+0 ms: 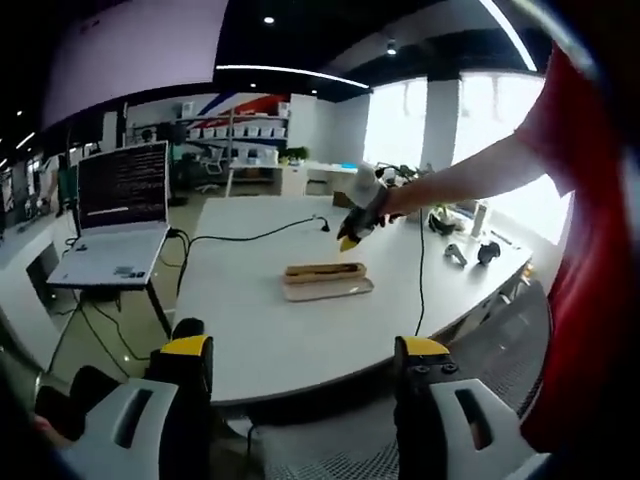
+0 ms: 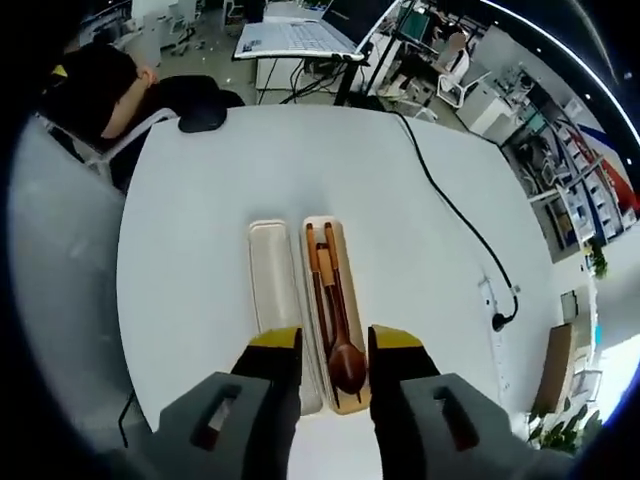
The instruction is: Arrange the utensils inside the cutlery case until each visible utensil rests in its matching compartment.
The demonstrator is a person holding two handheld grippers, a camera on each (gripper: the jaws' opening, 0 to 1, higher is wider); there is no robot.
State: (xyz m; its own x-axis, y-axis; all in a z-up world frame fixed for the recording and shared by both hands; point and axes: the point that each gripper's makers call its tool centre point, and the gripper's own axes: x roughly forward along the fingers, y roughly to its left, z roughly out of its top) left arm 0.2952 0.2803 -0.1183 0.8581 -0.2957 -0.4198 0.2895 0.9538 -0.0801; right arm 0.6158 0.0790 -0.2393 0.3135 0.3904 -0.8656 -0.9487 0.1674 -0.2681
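The open cutlery case (image 1: 327,280) lies mid-table on the white table (image 1: 250,330). From above, its tray (image 2: 356,270) holds a wooden spoon (image 2: 343,345) and wooden chopsticks (image 2: 318,275) side by side. The empty lid (image 2: 272,285) lies just left of the tray. My right gripper (image 2: 335,350) hovers open above the tray's near end, with the spoon's bowl showing between its jaws. Across the table it appears as a yellow-tipped right gripper (image 1: 352,232) held a little above the case. My left gripper (image 1: 303,350) is open, off the table's near edge and far from the case.
A laptop (image 1: 115,225) sits on a stand beside the table's left end. A black cable (image 2: 450,210) runs across the table behind the case. Small dark items (image 1: 470,250) lie at the far right. A dark chair (image 2: 100,90) stands by the table's corner.
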